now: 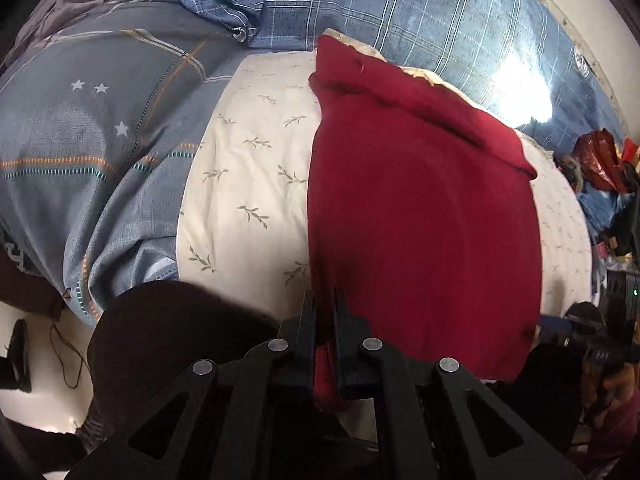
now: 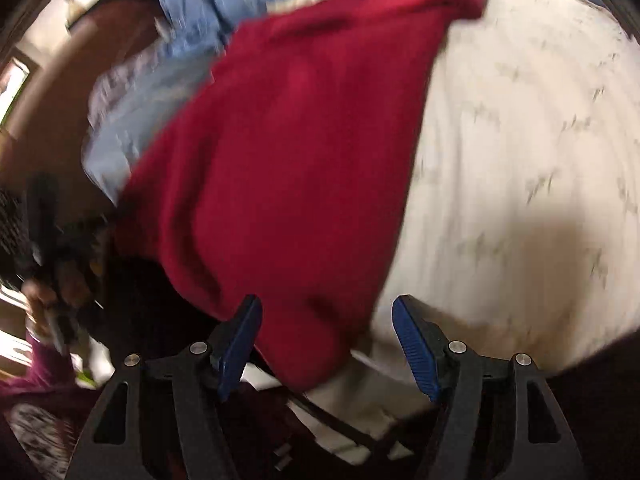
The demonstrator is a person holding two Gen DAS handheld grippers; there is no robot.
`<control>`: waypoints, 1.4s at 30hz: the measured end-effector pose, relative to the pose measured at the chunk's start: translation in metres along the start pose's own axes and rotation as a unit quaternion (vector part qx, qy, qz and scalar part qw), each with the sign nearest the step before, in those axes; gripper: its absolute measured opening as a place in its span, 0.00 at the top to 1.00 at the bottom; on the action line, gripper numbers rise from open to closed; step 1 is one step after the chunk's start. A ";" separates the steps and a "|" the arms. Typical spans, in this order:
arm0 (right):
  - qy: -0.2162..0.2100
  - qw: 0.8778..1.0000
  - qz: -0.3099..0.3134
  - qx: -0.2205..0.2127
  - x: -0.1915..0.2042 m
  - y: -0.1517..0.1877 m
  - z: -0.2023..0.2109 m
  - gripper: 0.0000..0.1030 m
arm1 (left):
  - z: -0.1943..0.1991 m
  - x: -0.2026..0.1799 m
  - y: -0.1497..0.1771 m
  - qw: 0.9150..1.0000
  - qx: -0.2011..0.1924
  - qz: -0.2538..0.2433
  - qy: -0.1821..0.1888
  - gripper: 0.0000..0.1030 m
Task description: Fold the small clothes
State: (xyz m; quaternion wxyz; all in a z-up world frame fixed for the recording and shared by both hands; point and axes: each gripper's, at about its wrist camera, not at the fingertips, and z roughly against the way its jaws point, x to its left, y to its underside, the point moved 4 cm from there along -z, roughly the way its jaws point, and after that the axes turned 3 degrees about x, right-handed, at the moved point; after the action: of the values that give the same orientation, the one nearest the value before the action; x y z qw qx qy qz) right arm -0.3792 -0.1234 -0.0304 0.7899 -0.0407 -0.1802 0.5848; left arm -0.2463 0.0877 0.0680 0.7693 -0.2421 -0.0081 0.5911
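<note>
A dark red garment [image 1: 424,216] lies spread on a cream leaf-print sheet [image 1: 248,168] on the bed. My left gripper [image 1: 325,304] is shut on the garment's near left edge, with red cloth pinched between the black fingers. In the right wrist view the same red garment [image 2: 288,152] appears blurred, and its near corner hangs between the blue pads [image 2: 412,340] of my right gripper [image 2: 326,312], which is open and not touching the cloth.
A blue plaid quilt [image 1: 96,152] lies bunched to the left and a blue plaid pillow [image 1: 400,12] at the back. Cluttered items [image 1: 604,168] sit at the right. The person's dark leg [image 1: 160,340] is at the bed's near edge.
</note>
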 end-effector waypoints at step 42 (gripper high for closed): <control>-0.106 0.985 0.005 -0.138 0.036 -0.002 0.065 0.92 | 0.015 -0.006 -0.011 1.000 -0.014 -0.010 0.016 0.94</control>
State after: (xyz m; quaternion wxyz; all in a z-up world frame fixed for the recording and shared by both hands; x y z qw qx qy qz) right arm -0.3901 -0.0999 0.0391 0.7504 -0.0875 -0.3416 0.5591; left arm -0.2431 0.0854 0.0870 0.7720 -0.2619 -0.0069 0.5791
